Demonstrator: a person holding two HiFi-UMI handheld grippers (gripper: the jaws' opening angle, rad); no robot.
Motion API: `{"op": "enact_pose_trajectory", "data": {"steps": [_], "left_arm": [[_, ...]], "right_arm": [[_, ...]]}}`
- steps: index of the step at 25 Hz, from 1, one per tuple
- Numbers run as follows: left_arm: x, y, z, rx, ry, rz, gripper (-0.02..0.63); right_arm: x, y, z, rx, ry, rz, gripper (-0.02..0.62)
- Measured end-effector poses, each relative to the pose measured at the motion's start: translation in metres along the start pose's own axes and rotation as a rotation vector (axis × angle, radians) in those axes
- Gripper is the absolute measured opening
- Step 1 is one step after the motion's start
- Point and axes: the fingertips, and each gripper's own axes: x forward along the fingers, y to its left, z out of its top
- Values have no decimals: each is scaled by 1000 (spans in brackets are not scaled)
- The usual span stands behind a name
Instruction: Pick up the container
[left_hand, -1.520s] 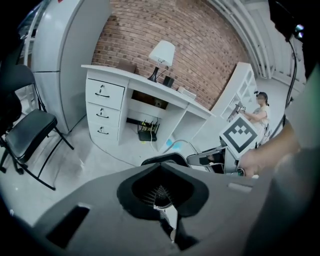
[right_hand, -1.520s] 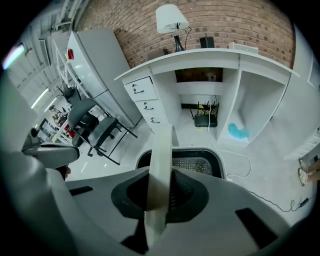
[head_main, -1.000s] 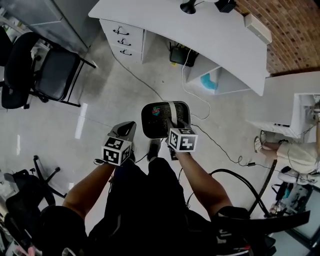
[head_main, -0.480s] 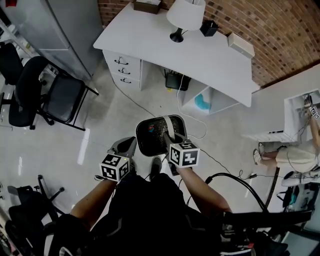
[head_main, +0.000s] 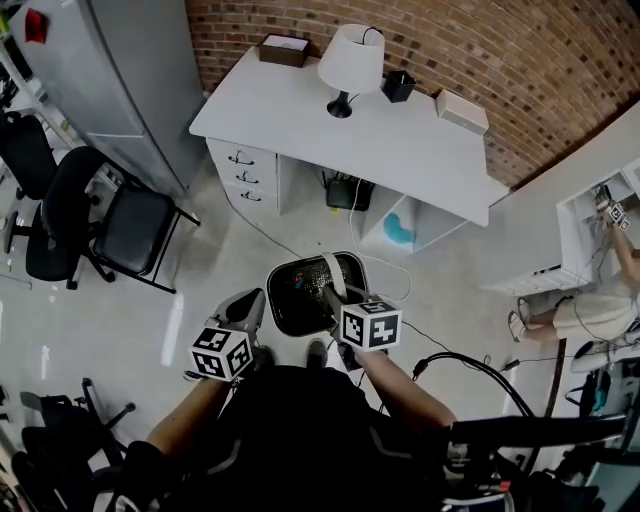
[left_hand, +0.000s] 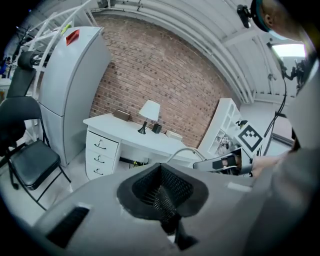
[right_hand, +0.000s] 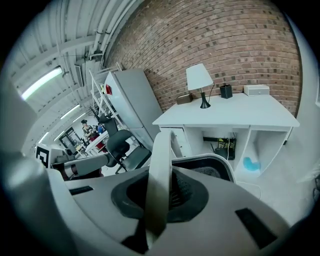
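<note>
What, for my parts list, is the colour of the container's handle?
White; the handle shows best in the right gripper view.

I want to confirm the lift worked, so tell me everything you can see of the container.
The container is a dark, rounded-square bin with a pale rim and a pale strap handle arching over its open top; it looks like plastic. Small coloured bits lie inside, too small to identify. It hangs roughly upright, apparently clear of the floor, in front of the person. The right tool is shut on the handle; nothing else touches it.
</note>
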Motion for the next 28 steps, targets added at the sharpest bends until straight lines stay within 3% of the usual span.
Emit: {"op": "enact_pose_trajectory", "data": {"steps": [6, 14, 28], "left_arm": [[-13, -7, 29, 67, -56, 17, 8], [-24, -29, 54, 105, -116, -31, 8], [-30, -42, 61, 104, -139, -15, 8]], "right_arm": [[-26, 10, 14, 1, -39, 10, 38], [-44, 19, 26, 38, -79, 41, 38], [-56, 19, 28, 29, -94, 64, 38]]}}
